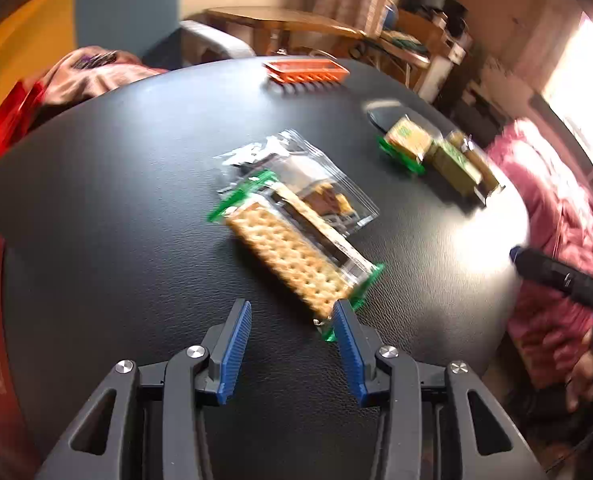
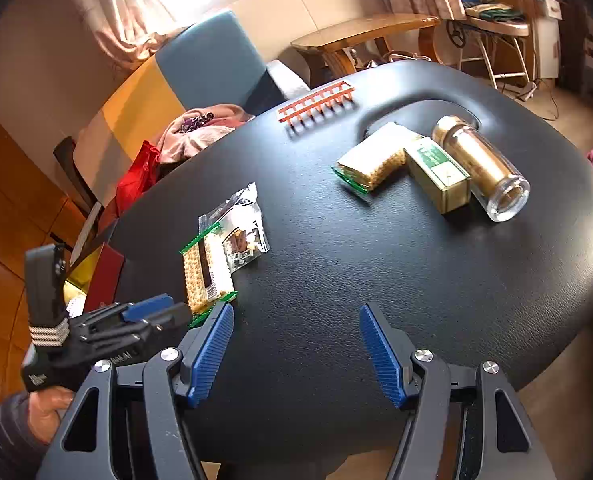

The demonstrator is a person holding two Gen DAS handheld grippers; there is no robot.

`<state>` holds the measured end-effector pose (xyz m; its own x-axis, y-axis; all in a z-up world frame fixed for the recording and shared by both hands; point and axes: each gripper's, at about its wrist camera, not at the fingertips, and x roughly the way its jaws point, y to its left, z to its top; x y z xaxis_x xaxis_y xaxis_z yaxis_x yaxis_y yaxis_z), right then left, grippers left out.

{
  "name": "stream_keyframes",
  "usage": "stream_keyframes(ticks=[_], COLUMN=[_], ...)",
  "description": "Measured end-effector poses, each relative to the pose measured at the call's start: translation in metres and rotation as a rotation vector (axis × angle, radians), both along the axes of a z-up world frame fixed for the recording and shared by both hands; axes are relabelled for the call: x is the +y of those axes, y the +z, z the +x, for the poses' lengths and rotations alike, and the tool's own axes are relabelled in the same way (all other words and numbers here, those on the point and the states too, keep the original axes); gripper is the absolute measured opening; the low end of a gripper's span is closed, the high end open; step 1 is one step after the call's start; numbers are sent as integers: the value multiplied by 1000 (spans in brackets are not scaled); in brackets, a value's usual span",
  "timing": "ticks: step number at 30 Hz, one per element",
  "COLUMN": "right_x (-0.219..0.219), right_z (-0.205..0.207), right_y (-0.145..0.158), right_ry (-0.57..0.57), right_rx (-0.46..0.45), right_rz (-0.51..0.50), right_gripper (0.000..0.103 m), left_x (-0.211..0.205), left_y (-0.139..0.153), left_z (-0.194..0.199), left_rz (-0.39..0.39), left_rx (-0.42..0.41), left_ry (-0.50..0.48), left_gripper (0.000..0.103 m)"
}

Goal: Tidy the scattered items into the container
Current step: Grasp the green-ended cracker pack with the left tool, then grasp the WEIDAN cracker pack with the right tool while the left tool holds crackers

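Observation:
A long cracker packet point(image 1: 296, 256) with green ends lies on the black table point(image 1: 116, 200), partly over a clear snack packet point(image 1: 308, 176). My left gripper point(image 1: 292, 306) is open and low over the table. The packet's near end sits beside its right finger point(image 1: 346, 328), not pinched. In the right wrist view the left gripper point(image 2: 178, 310) reaches the cracker packet point(image 2: 206, 272) from the left. My right gripper point(image 2: 296, 310) is open over bare table with nothing between its fingers. A red box point(image 2: 104, 276) stands at the table's left edge.
Far right on the table lie a second cracker pack point(image 2: 372, 160), a green-gold box point(image 2: 440, 172) and a glass jar point(image 2: 484, 168) on its side. An orange rack point(image 2: 316, 104) lies at the far edge. Clothes and a blue chair stand beyond the table.

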<state>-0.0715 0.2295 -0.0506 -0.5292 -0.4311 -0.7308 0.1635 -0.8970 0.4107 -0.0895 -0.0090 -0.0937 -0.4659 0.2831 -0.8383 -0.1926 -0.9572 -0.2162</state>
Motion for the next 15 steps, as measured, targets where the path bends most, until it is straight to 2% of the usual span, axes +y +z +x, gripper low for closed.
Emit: stream_keyframes(ticks=[4, 8, 15], right_x=[-7, -3, 8], right_z=[-2, -4, -4], right_y=[2, 6, 0], right_ry=[11, -9, -39], right_rx=[11, 28, 9], right_rz=[16, 32, 57], right_gripper=[67, 67, 67], left_x=[2, 12, 33], left_y=[5, 3, 1], left_z=[-7, -18, -43], left_rz=[37, 35, -14], left_rx=[-14, -44, -76], left_ry=[29, 60, 120], left_gripper=[45, 46, 47])
